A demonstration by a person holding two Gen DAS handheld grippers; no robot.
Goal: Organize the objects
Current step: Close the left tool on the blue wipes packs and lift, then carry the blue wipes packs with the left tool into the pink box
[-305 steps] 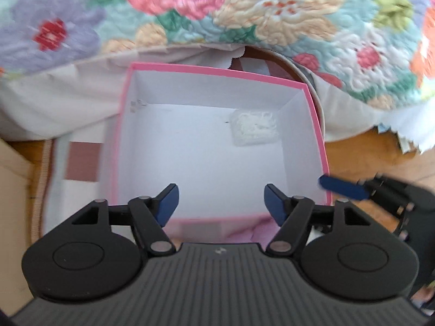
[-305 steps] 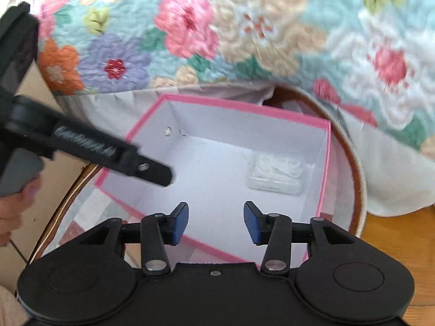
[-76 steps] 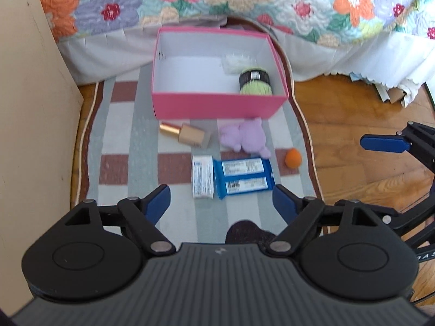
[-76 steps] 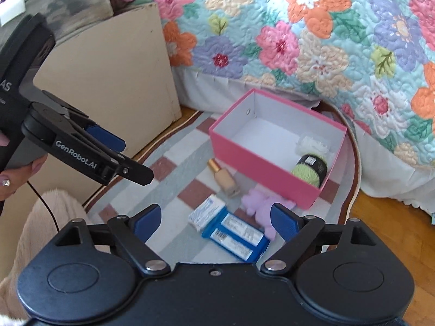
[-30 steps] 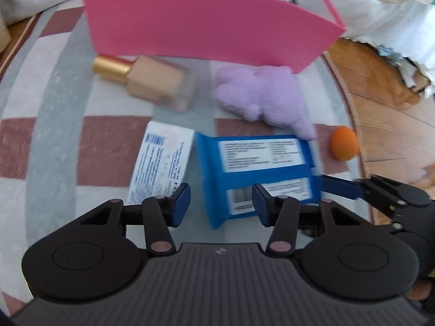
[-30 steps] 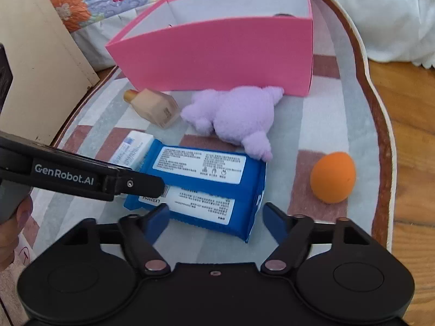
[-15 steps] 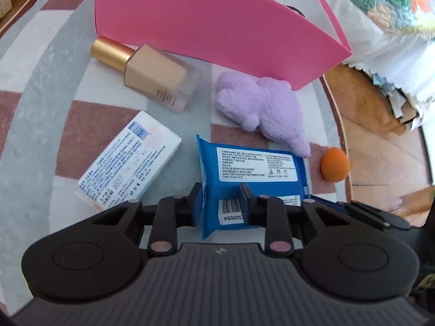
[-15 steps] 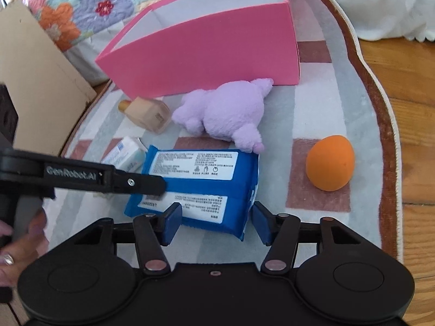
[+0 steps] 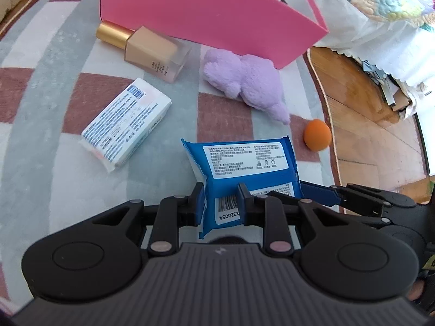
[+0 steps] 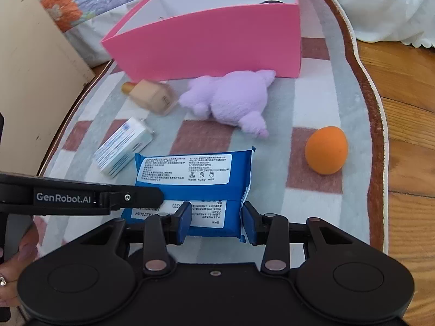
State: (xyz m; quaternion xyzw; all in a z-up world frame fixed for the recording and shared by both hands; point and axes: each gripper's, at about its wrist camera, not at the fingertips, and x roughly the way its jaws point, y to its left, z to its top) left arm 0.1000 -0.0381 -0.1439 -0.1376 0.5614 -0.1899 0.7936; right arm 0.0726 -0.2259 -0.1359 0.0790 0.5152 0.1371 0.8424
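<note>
A blue wipes pack [image 9: 244,160] with white labels lies on the striped rug, in front of the open pink box [image 9: 217,13]. My left gripper [image 9: 219,201] is shut on the pack's near left end, by the barcode. In the right wrist view that gripper [image 10: 157,197] reaches in from the left onto the pack [image 10: 195,179]. My right gripper [image 10: 216,220] straddles the pack's right end. Its jaws are closing, with the pack between them; the right pad sits at the sealed edge.
On the rug [image 10: 312,103] lie a foundation bottle [image 10: 152,95], a purple plush toy [image 10: 228,97], a white carton [image 10: 122,149] and an orange sponge [image 10: 326,149]. A beige cabinet [image 10: 32,81] stands left. Wood floor [image 10: 402,135] and bed linen are at right.
My left jaws closed on the blue pack's end, and that end has come up and turned toward the camera. My right jaws have narrowed around the pack's other end.
</note>
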